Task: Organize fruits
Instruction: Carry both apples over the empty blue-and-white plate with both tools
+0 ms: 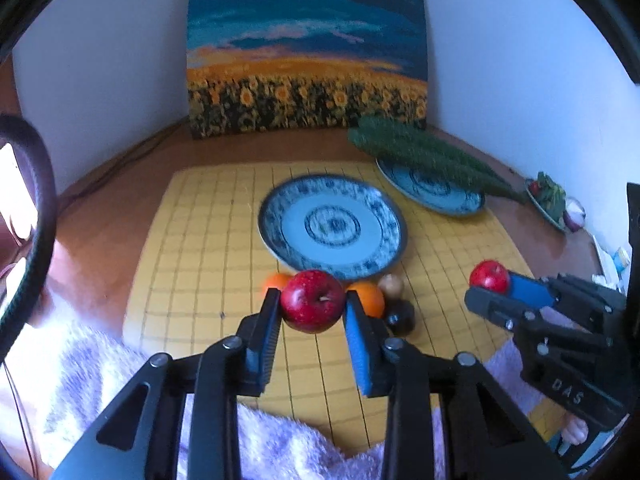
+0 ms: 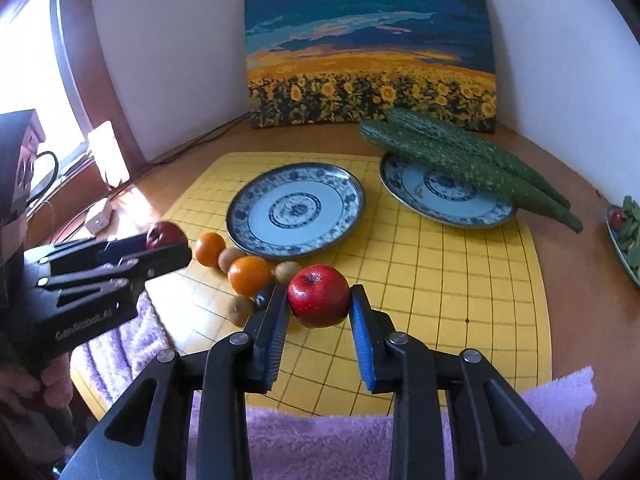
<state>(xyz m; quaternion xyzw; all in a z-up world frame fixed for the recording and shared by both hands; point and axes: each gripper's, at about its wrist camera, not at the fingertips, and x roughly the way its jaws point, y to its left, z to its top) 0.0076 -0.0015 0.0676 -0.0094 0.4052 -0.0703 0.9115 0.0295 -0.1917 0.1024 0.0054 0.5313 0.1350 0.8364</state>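
My left gripper [image 1: 310,306] is shut on a red apple [image 1: 313,300] and holds it above the yellow grid mat [image 1: 200,240], just in front of an empty blue-and-white plate [image 1: 332,226]. My right gripper [image 2: 320,300] is shut on a second red apple [image 2: 319,295], also above the mat. Each gripper shows in the other's view, the right one [image 1: 490,286] and the left one [image 2: 168,244]. Two oranges [image 2: 249,274] [image 2: 209,249] and several brown kiwis [image 2: 286,271] lie on the mat near the plate [image 2: 296,208]. A second plate [image 2: 444,192] holds two cucumbers [image 2: 460,156].
A sunflower painting [image 2: 368,52] leans on the wall at the back. A dish of greens [image 2: 626,236] sits at the far right on the wooden table. A purple fluffy cloth [image 2: 320,440] covers the near edge. Cables and a white box [image 2: 98,216] lie at the left.
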